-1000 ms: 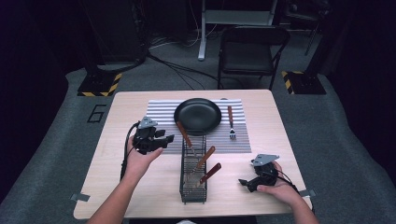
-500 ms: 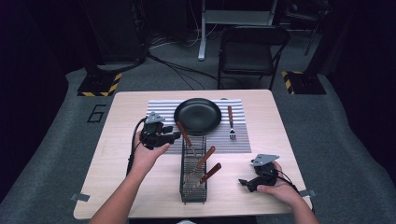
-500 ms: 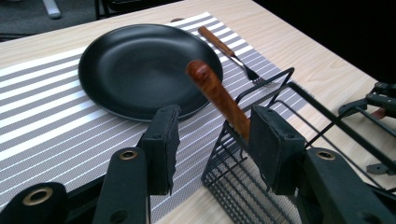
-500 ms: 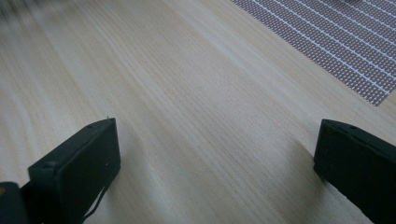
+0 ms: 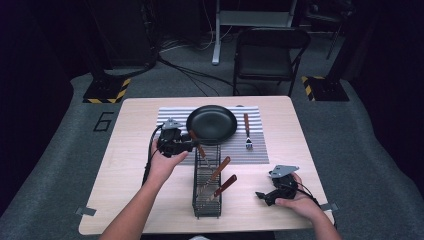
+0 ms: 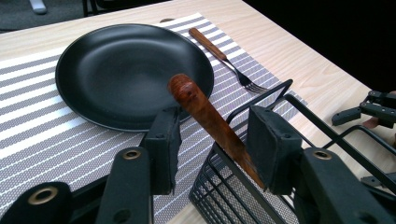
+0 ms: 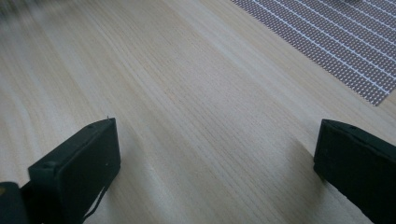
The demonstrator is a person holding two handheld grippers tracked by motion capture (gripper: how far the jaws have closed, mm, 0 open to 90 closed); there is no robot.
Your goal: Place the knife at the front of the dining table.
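Utensil [image 6: 210, 121] working end hidden in basket [image 6: 243, 196]; basket cut off at btm edge. Plate [image 6: 116, 74] near rim behind jaws.

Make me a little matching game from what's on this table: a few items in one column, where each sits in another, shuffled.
Things:
1. black pan
2. fork
3. wire basket
4. right gripper

Places:
A. on the bare wood near the table's front right
B. on the striped mat, right of the pan
C. at the middle of the striped mat
D. in front of the mat, holding wooden-handled utensils

Pairs: 1-C, 2-B, 3-D, 4-A
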